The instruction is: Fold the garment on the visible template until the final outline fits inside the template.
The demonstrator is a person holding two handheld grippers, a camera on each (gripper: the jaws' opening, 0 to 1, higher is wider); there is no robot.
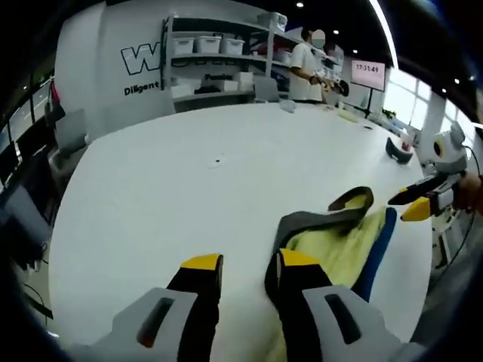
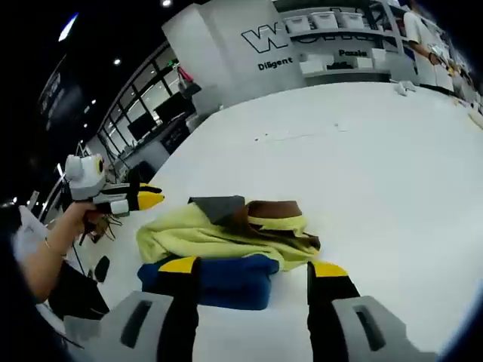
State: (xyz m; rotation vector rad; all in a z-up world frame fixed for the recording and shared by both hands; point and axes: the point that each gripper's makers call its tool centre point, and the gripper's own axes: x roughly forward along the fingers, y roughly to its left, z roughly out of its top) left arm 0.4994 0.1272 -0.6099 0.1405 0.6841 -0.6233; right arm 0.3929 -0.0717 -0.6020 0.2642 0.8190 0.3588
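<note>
Garment, yellow with blue and brown-grey parts: bunched on white table, just ahead of right gripper, jaws spread, empty; beside right jaw of left gripper, jaws spread, nothing between them

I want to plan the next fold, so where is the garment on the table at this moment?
The garment lies crumpled on the white table, just ahead of the right gripper. In the left gripper view it is beside the left gripper, on its right.
</note>
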